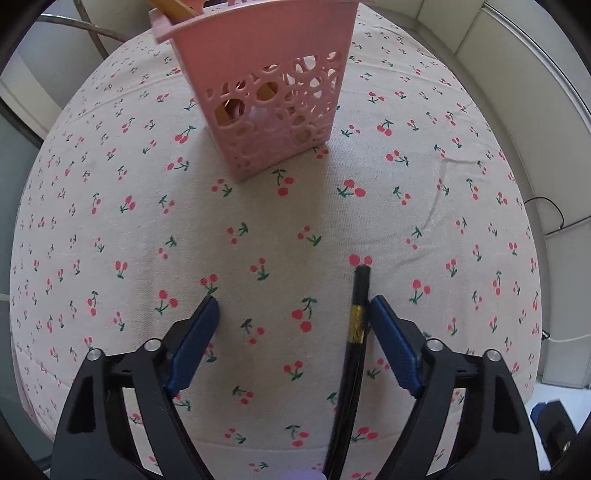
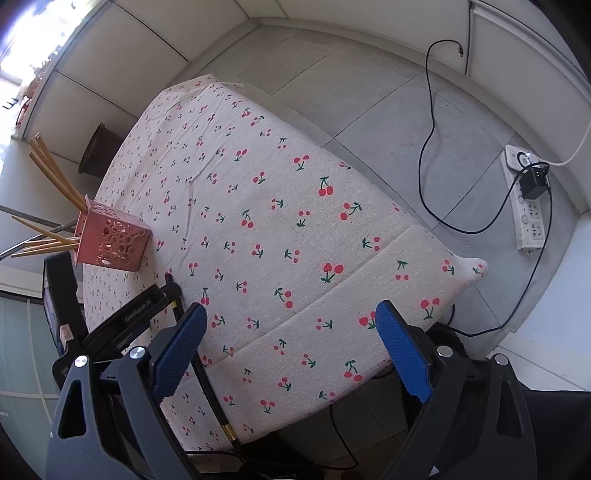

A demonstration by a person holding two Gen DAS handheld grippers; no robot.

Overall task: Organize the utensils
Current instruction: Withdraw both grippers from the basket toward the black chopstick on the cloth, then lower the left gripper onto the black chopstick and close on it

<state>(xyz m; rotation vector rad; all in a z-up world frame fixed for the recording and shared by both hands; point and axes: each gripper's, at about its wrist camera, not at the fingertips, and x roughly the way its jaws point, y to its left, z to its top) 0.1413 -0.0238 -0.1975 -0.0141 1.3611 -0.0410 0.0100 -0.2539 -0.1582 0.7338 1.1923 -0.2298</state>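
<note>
The left tongs (image 1: 291, 306) are seen spread wide apart above the counter (image 1: 110, 229), which is covered by a pale cloth printed with red cherries. Nothing is clamped between the blue pads (image 1: 192, 347). A pair of black chopsticks (image 1: 356, 325) with a gold band is laid flat on the cloth inside the gap, just beside the inner face of the right-hand pad; whether that pad is touched by them cannot be told. Their tips are pointed forward, a little past the pad ends. Straight ahead of the left tongs, well apart from them, a pink perforated basket (image 1: 273, 92) is stood upright on the cloth, and light wooden chopsticks (image 1: 177, 11) are seen poking from its top. In the right wrist view, the right tongs (image 2: 288, 314) are likewise held open and empty, raised above the near edge of the counter (image 2: 258, 166). The same basket (image 2: 114, 240) is found far ahead and to the left of them, with wooden chopsticks (image 2: 55, 173) fanned out of it. The black chopsticks (image 2: 207, 384) are seen running behind the left-hand pad of the right tongs, beside the body of the left tongs (image 2: 129, 317). Beyond the counter to the right, a white power strip (image 2: 528, 206) and a black cable (image 2: 424, 155) are lying on the grey tiled floor (image 2: 369, 92).
</note>
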